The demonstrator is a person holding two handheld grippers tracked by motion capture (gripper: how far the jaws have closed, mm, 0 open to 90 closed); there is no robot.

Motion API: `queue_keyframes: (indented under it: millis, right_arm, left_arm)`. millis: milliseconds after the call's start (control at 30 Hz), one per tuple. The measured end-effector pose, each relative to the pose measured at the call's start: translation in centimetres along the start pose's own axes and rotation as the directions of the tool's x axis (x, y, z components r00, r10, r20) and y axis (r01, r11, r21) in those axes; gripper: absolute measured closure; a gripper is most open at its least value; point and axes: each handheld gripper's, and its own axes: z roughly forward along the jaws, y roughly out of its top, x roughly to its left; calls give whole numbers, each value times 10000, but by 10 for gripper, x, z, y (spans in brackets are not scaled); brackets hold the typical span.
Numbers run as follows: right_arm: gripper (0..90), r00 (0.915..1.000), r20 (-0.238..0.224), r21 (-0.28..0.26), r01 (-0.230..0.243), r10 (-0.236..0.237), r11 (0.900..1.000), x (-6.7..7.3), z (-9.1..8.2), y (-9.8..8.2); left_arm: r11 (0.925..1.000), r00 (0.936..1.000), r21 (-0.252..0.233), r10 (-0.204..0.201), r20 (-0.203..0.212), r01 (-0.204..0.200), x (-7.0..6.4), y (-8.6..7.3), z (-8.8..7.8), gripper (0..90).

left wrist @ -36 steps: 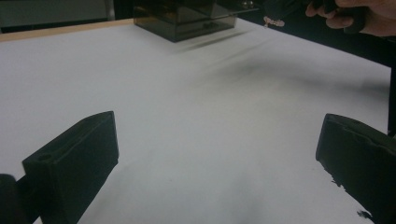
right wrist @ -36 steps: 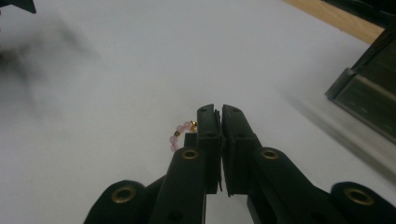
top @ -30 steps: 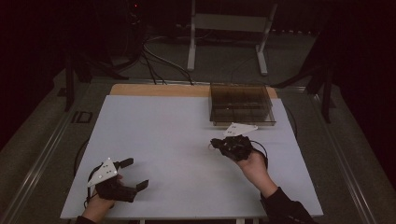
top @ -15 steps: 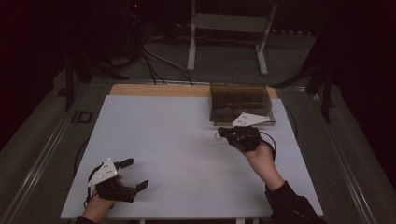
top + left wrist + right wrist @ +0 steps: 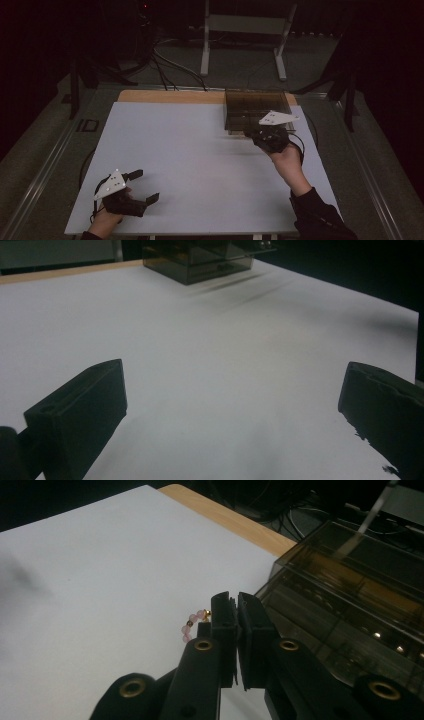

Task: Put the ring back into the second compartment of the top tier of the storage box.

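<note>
My right gripper (image 5: 236,600) has its jaws pressed together on a bracelet of pink and gold beads (image 5: 192,624), which loops out to the left of the jaws above the white sheet. A smoky clear box (image 5: 350,595) with compartments stands just to its right. From above, the right gripper (image 5: 252,134) hovers at the near edge of that box (image 5: 250,107). Close to the table's front left corner my left gripper (image 5: 145,186) stands open. Its two jaws are wide apart over bare white sheet, with nothing between them (image 5: 235,405).
A white sheet (image 5: 190,150) covers the table, with a wooden strip (image 5: 170,96) along the far edge. Cables and a metal stand's legs (image 5: 205,55) lie on the dark floor beyond. The box (image 5: 200,262) is far ahead of the left gripper.
My right gripper has risen and moved away from me to the near edge of the box, still shut. The left gripper has stayed where it was.
</note>
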Motion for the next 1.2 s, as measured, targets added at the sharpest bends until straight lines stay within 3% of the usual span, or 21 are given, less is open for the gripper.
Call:
queue_keyframes:
  millis: [733, 1200]
  right_arm:
    - [876, 9957, 784, 98, -496, 487, 9987, -30, 4, 3]
    - [875, 9846, 1511, 75, -900, 879, 9959, -53, 8, 7]
  left_arm:
    - [10000, 10000, -26, -27, 4, 27, 0, 0, 0, 0]
    - [9999, 10000, -102, -11, -7, 11, 1, 1, 0, 0]
